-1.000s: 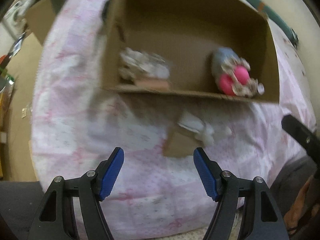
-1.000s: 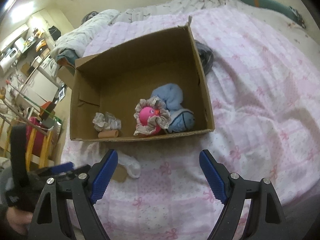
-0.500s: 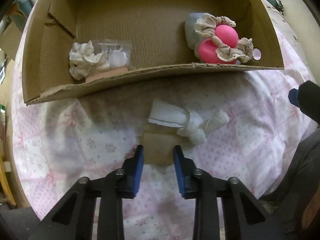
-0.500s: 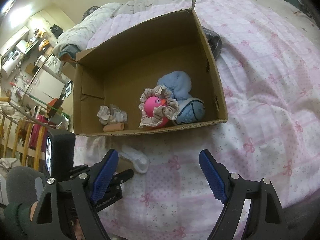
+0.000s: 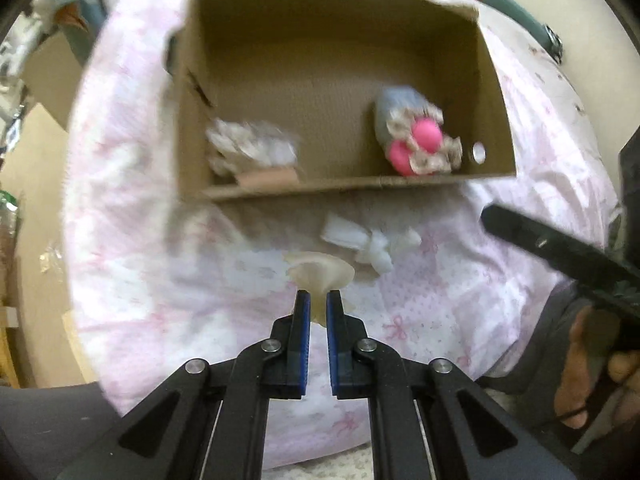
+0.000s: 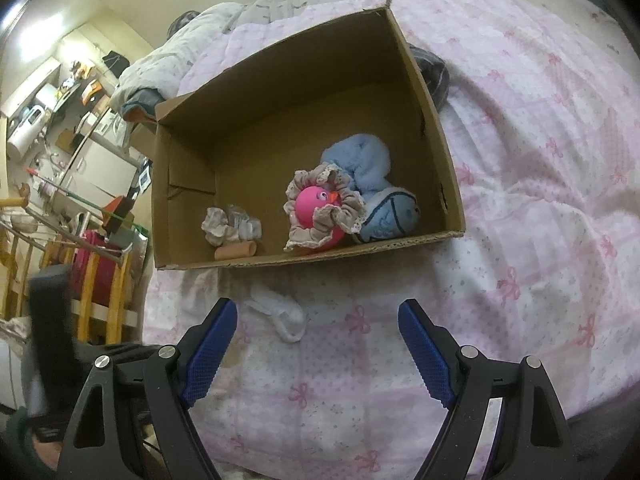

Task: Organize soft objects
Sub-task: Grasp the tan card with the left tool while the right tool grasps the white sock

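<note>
Left gripper [image 5: 315,307] pinches a pale squashed sponge piece [image 5: 320,271] just before the cardboard box [image 5: 344,188]; right gripper [image 6: 318,344] hangs wide apart, near a white sock [image 6: 282,312] beside that box.

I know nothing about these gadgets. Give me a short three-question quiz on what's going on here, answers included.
1. True or false: the right gripper is holding something.
2. What is pinched between the fingers of the left gripper? A) the pink ball toy B) a cream-coloured soft piece C) the blue plush
3. Fill in: the white sock lies on the pink quilt, ______ the cardboard box.

Key
1. False: its fingers are spread wide and empty.
2. B: the cream-coloured soft piece.
3. Outside; the pink ball toy and blue plush are inside.
</note>
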A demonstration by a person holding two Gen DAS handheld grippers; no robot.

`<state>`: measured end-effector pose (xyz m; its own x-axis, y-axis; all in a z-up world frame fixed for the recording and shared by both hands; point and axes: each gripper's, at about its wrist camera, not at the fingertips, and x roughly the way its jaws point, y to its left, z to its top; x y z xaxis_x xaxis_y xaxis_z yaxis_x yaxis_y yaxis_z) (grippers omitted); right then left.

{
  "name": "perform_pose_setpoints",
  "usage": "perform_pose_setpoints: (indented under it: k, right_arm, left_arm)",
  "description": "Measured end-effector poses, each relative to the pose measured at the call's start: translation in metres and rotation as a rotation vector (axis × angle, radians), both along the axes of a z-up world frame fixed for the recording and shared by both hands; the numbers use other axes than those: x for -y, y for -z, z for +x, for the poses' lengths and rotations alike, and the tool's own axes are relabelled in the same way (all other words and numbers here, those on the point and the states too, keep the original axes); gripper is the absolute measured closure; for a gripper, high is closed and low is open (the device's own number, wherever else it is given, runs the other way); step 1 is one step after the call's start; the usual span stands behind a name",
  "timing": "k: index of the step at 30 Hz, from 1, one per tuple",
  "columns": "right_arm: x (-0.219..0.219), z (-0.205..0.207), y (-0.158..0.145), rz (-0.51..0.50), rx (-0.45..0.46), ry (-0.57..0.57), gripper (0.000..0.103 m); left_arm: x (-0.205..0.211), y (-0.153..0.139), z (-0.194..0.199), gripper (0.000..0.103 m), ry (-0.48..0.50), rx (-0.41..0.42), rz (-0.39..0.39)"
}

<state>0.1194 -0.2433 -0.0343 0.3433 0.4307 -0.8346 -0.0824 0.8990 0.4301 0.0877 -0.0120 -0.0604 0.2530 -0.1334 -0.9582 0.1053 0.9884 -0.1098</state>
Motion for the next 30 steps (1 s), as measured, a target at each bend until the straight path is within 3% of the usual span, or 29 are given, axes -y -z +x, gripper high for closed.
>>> perform_pose_setpoints:
  k: [4, 9, 13, 25, 30]
  right_arm:
    - [-0.003, 0.002, 0.006, 0.021, -0.034, -0.007, 0.015]
    - [-0.015, 0.002, 0.015, 0.003, -0.057, -0.041, 0.017]
    - [-0.030, 0.003, 0.023, -0.052, -0.070, -0.080, 0.017]
    - [-0.081, 0.016, 0.059, -0.131, -0.141, -0.122, 0.018]
    - [-0.092, 0.021, 0.069, -0.152, -0.163, -0.114, 0.030]
  left_arm:
    - [-0.019, -0.013, -0.004, 0.095, -0.039, 0.037, 0.054]
    - [-0.031, -0.013, -0.006, 0.095, -0.074, 0.051, 0.031]
    - [-0.021, -0.011, 0.001, 0.095, -0.077, 0.083, 0.064]
    - [-0.039, -0.014, 0.001, 0.095, -0.147, 0.083, 0.054]
    - [-0.043, -0.012, 0.001, 0.095, -0.165, 0.071, 0.062]
